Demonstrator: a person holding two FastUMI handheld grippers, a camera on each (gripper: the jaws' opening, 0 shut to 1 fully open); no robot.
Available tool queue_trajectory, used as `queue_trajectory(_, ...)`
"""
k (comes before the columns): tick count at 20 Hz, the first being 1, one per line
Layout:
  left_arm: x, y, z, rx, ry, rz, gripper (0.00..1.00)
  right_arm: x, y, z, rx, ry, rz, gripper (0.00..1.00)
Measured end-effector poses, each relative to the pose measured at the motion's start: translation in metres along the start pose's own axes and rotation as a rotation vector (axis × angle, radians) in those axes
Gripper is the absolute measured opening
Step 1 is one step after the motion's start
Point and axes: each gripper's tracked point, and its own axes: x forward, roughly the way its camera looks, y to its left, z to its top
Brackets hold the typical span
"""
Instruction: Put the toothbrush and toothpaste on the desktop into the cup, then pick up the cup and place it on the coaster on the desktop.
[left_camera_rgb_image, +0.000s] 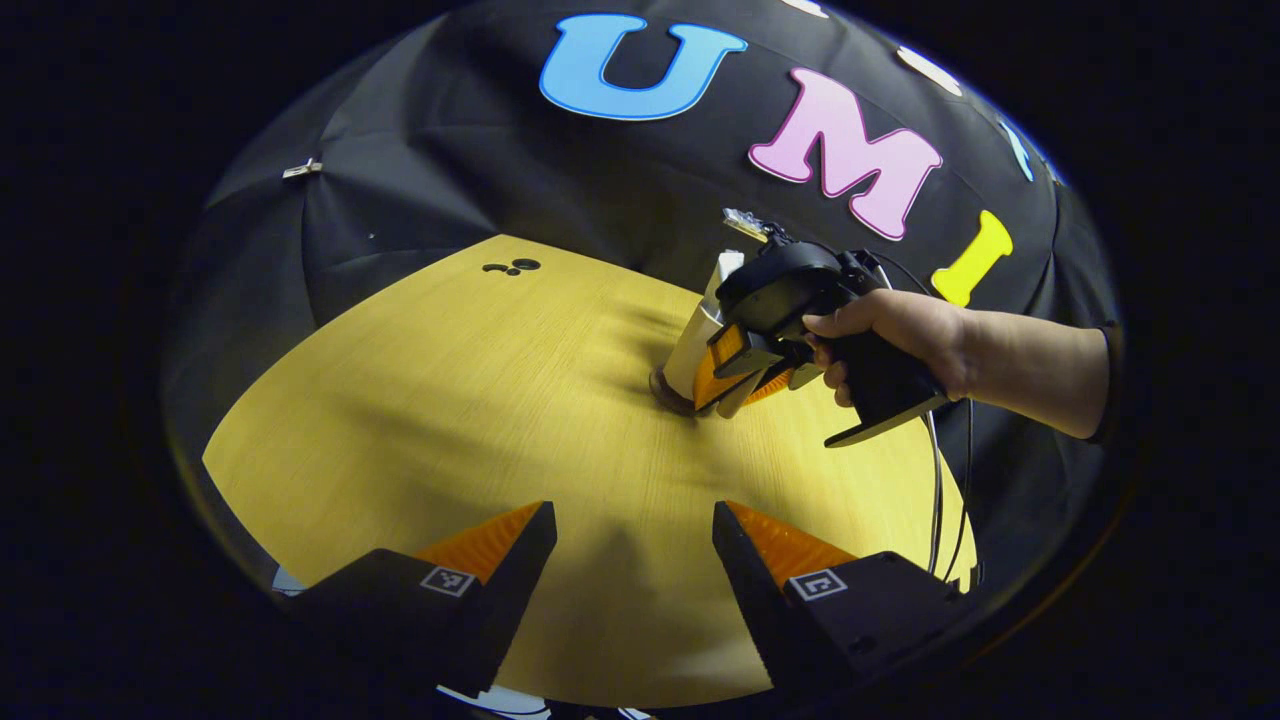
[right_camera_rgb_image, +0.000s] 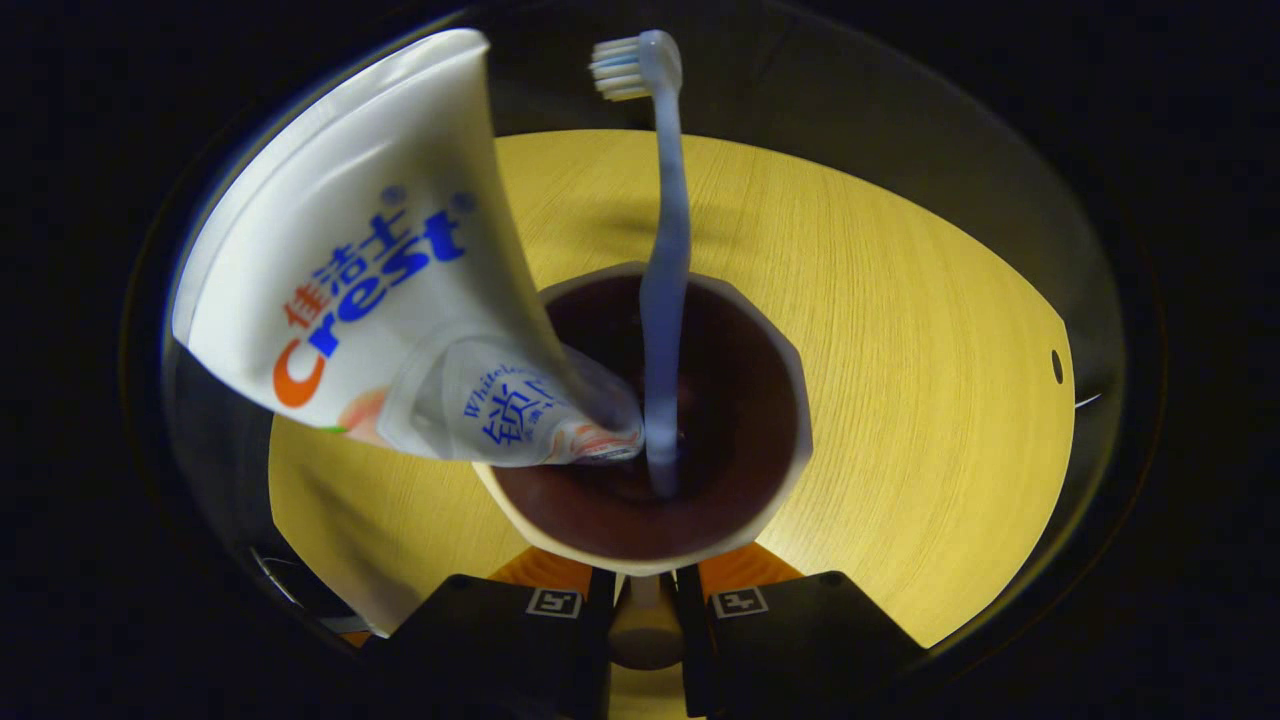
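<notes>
- Gripping the cup (right_camera_rgb_image: 650, 500): right gripper (right_camera_rgb_image: 645, 600) has its two fingers pinched on the cup's handle at the bottom centre of the right gripper view, the near rim just above them.
- Cup looks dark inside with a pale rim, and sits centre frame on the wooden desktop (right_camera_rgb_image: 900, 350).
- Toothbrush (right_camera_rgb_image: 668, 250) stands in the cup, handle down, bristle head at the top centre of the frame, bristles facing left.
- Toothpaste (right_camera_rgb_image: 380, 260) is in the cup too, narrow end inside, wide crimped end leaning out to the upper left. It touches the toothbrush handle low in the cup.
- Left gripper (left_camera_rgb_image: 635, 540) at the bottom of the left gripper view: fingers spread wide apart, nothing between them, bare desktop behind the gap.
- Same view, right of centre: a hand (left_camera_rgb_image: 900, 335) holds the right gripper against the cup (left_camera_rgb_image: 695, 355), and that gripper hides much of the cup.
- A dark brown disc, the coaster (left_camera_rgb_image: 668, 392), peeks out at the cup's base. Can't tell from here if the cup rests on it or hangs just over it.
- Small dark holes (left_camera_rgb_image: 512, 267) in the desktop, upper left of centre.
</notes>
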Motion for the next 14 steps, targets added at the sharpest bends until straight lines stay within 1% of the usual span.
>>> queue_trajectory(1, -0.002, 0.002, -0.001, -0.009, 0.003, 0.002, 0.98, 0.002, 0.0, -0.002, 0.002, 0.007, -0.003, 0.32)
queue_trajectory(3, -0.006, 0.009, -0.005, -0.008, 0.006, 0.007, 0.98, 0.009, 0.002, -0.004, -0.009, 0.02, -0.031, 0.32)
queue_trajectory(4, -0.006, 0.011, -0.005, -0.001, 0.005, 0.013, 0.98, 0.011, 0.003, -0.005, -0.004, 0.019, -0.037, 0.27)
queue_trajectory(5, -0.009, 0.012, -0.006, -0.002, 0.002, 0.012, 0.98, 0.013, 0.004, -0.004, 0.002, 0.016, -0.038, 0.32)
queue_trajectory(7, -0.012, 0.012, -0.007, -0.009, 0.002, 0.01, 0.98, 0.013, 0.006, -0.004, 0.001, 0.018, -0.039, 0.33)
queue_trajectory(9, -0.015, 0.01, -0.009, -0.006, 0.002, 0.009, 0.98, 0.012, 0.005, -0.01, 0.011, 0.029, -0.035, 0.39)
queue_trajectory(10, -0.016, 0.011, -0.01, 0.011, 0.002, 0.012, 0.98, 0.003, 0.006, -0.008, 0.038, 0.012, -0.011, 0.35)
queue_trajectory(12, -0.02, 0.009, -0.012, 0.043, 0.0, 0.012, 0.98, -0.015, 0.005, -0.003, 0.073, -0.013, 0.023, 0.4)
queue_trajectory(14, -0.024, 0.005, -0.014, 0.062, 0.004, 0.006, 0.98, -0.028, 0.007, -0.001, 0.081, -0.037, 0.049, 0.54)
